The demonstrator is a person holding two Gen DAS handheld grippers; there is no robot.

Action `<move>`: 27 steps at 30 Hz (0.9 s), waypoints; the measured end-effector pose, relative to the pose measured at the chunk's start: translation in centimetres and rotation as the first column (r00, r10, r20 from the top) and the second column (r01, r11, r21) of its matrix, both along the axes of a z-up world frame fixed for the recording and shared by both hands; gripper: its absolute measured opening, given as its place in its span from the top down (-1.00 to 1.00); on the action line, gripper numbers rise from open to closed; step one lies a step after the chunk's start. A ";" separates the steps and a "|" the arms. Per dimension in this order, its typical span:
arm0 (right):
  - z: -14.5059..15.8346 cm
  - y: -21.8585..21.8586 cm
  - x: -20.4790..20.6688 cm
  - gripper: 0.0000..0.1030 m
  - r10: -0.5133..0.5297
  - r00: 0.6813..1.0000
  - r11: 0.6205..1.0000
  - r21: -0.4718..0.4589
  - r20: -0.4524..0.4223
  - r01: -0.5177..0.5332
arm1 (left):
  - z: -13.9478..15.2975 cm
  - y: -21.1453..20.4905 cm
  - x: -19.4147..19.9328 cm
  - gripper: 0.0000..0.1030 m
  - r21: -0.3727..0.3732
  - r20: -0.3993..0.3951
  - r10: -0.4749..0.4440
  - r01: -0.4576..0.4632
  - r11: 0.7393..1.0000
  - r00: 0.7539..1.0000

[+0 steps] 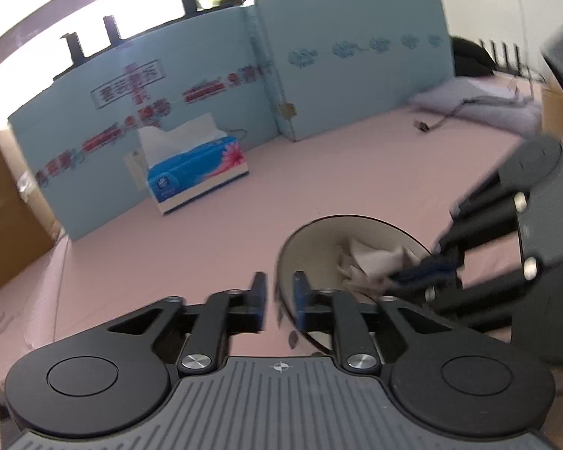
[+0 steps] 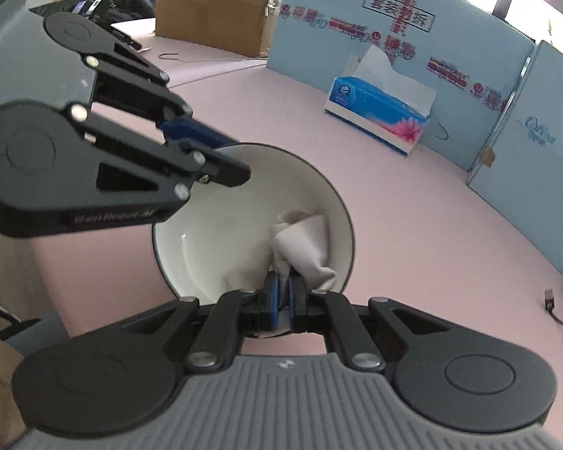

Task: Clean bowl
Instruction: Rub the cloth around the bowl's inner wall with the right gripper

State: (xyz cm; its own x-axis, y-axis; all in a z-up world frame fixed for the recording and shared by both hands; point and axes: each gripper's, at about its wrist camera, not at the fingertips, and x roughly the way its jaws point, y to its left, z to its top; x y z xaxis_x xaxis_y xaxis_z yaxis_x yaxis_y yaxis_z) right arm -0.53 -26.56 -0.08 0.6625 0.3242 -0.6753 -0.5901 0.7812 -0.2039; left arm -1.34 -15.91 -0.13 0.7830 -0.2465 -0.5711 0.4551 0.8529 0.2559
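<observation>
A white bowl [image 1: 319, 247] [image 2: 214, 232] with a dark rim stands on the pink tabletop. Inside it lies a crumpled white tissue [image 1: 371, 255] [image 2: 304, 247]. My right gripper [image 2: 283, 298] [image 1: 413, 273] reaches into the bowl from its near right side, shut on the tissue. My left gripper [image 1: 279, 294] [image 2: 234, 157] straddles the bowl's left rim. One finger is inside, the other outside, and there is a gap on both sides of the thin rim, so the pads do not press on it.
A blue tissue box [image 1: 199, 172] [image 2: 379, 112] stands behind the bowl, in front of pale blue foam boards [image 1: 337, 86] [image 2: 506, 93]. A cardboard box [image 2: 214, 3] sits at the far left. A small cable [image 1: 420, 125] and a pale cloth [image 1: 480, 101] lie at the far right.
</observation>
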 end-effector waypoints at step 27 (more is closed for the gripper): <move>-0.1 2.0 -2.2 0.81 -0.057 0.998 0.985 0.165 -0.020 0.059 | -0.7 -0.3 -0.2 0.79 0.105 -0.018 -0.060 0.061 0.993 0.998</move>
State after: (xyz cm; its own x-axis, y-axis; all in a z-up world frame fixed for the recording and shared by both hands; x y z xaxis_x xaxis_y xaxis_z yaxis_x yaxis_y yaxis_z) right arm -2.69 -24.53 -0.19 0.6737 0.3932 -0.6256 -0.5448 0.8363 -0.0610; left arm -1.53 -16.17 -0.86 0.7600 -0.2311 -0.6074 0.5094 0.7922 0.3360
